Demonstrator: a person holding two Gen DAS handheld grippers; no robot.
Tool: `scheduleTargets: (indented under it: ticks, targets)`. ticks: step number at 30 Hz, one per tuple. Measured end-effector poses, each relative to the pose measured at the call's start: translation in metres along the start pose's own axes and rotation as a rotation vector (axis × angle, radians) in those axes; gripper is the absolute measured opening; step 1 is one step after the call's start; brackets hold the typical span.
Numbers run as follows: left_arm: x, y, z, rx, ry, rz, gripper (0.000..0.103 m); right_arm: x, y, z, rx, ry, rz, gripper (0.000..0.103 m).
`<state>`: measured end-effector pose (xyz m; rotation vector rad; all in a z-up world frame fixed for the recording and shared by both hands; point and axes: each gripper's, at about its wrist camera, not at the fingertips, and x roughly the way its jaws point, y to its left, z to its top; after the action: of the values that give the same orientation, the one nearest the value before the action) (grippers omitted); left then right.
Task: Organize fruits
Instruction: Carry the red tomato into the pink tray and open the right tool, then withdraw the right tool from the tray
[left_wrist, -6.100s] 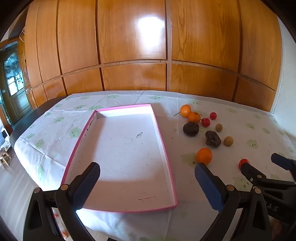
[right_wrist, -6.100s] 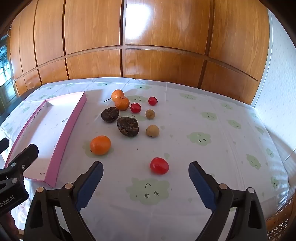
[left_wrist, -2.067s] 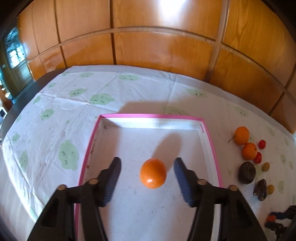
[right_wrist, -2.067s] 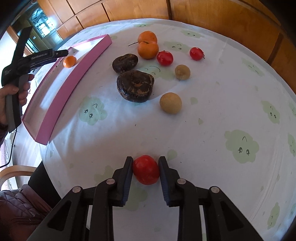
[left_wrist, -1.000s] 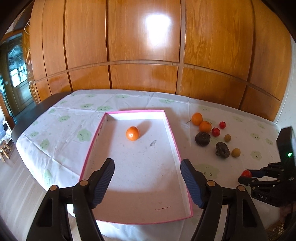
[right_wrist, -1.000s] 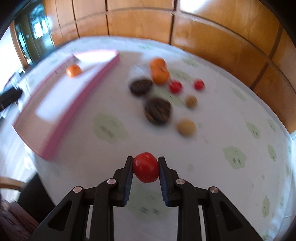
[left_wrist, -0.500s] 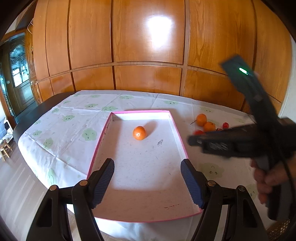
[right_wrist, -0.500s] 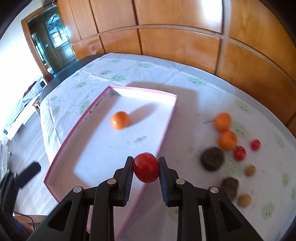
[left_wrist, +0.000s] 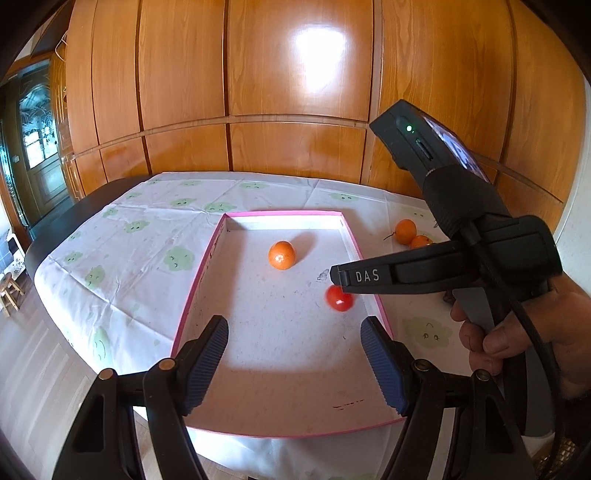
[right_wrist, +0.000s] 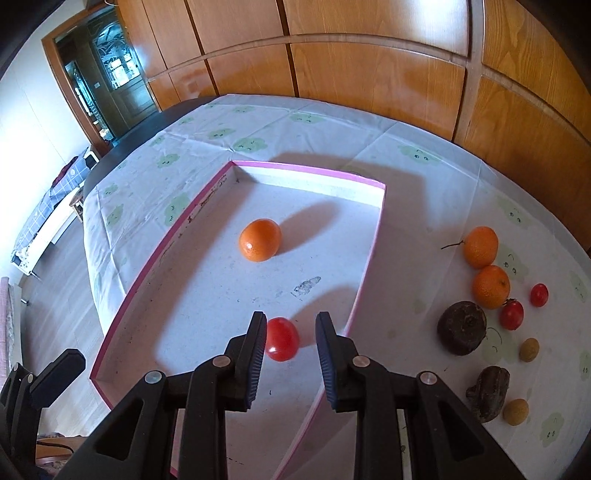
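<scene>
The left wrist view looks from the near edge of the counter (left_wrist: 122, 236), tilted down toward the wooden wall (left_wrist: 295, 92), with the pink tray (left_wrist: 195, 291) close ahead. The right wrist view hangs above the tray's right side, aimed steeply down (much nearer). Both share the tray and its orange (left_wrist: 282, 254).

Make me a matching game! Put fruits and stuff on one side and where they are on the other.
1. lone orange
2. red tomato
3. big dark round fruit
4. left gripper

a. on the tablecloth, outside the tray
b. at the right gripper's fingertips
c. open and empty, over the tray's near end
d. resting toward the pink tray's far end

Pairs: 1-d, 2-b, 3-a, 4-c
</scene>
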<state>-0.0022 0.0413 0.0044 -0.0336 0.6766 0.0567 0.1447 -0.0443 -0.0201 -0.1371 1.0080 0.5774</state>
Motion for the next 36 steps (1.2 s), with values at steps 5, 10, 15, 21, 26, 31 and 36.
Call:
scheduleTargets:
  ticks: [5, 10, 15, 21, 26, 31, 36]
  targets:
    - [-0.001, -0.001, 0.000, 0.006, -0.004, 0.002, 0.075, -0.017, 0.002, -0.003, -0.008, -0.053, -0.038, 0.027]
    - [-0.002, -0.002, -0.001, 0.009, 0.000, 0.002, 0.075, -0.038, 0.002, -0.011, -0.021, -0.120, -0.104, 0.028]
    - [-0.004, -0.005, -0.002, 0.020, -0.003, 0.002, 0.075, -0.055, -0.004, -0.022, -0.024, -0.158, -0.144, 0.028]
    - [-0.007, -0.010, -0.003, 0.033, -0.005, 0.002, 0.076, -0.068, -0.011, -0.036, -0.020, -0.180, -0.185, 0.028]
    - [-0.008, -0.014, -0.004, 0.040, -0.001, -0.002, 0.076, -0.084, -0.015, -0.046, -0.012, -0.211, -0.259, 0.028]
    - [-0.007, -0.017, -0.004, 0.038, 0.007, -0.002, 0.076, -0.109, -0.022, -0.055, 0.014, -0.273, -0.345, 0.028]
    - [-0.008, -0.025, -0.004, 0.055, 0.005, -0.011, 0.076, -0.125, -0.025, -0.064, 0.016, -0.318, -0.411, 0.028]
